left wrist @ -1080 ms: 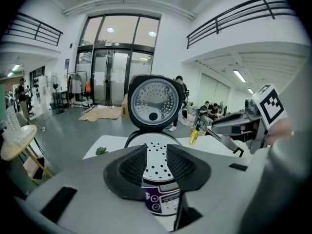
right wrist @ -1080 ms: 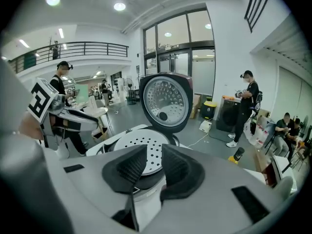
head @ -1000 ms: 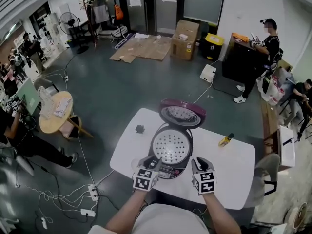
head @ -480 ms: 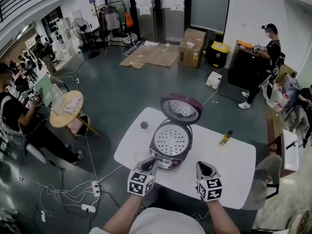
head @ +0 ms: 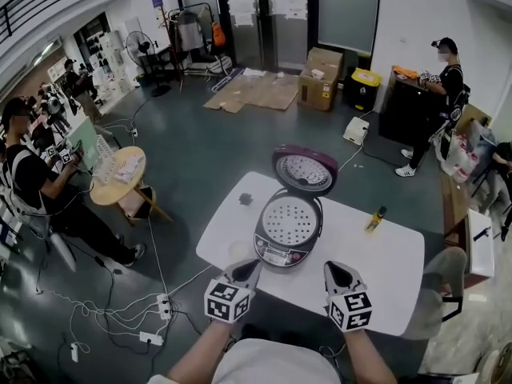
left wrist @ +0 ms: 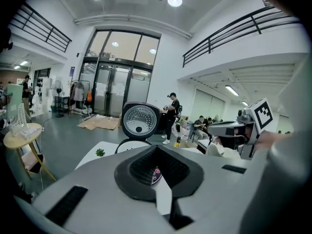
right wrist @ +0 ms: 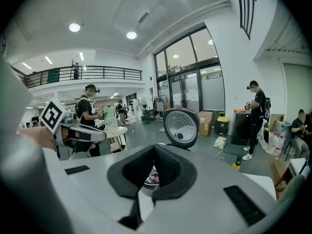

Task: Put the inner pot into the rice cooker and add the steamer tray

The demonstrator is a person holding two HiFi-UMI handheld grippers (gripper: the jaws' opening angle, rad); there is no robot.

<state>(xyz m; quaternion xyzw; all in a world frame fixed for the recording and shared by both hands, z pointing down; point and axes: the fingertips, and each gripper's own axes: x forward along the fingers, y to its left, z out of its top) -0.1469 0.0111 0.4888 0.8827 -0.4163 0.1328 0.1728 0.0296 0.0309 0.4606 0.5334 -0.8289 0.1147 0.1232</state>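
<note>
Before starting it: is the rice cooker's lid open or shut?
Open: the lid stands tipped back, and the perforated steamer tray shows inside the rice cooker.

steamer tray [head: 290, 218] in rice cooker [head: 279, 254] | rice cooker on table [head: 386, 264] | bottle [head: 375, 218] right

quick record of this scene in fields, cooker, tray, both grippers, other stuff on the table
rice cooker: on the white table, lid open and upright
steamer tray: seated in the cooker's top
left gripper: jaws just closed, shut, empty, short of the cooker
right gripper: jaws just closed, shut, empty
other items: yellow bottle right of the cooker, small plant left of it
</note>
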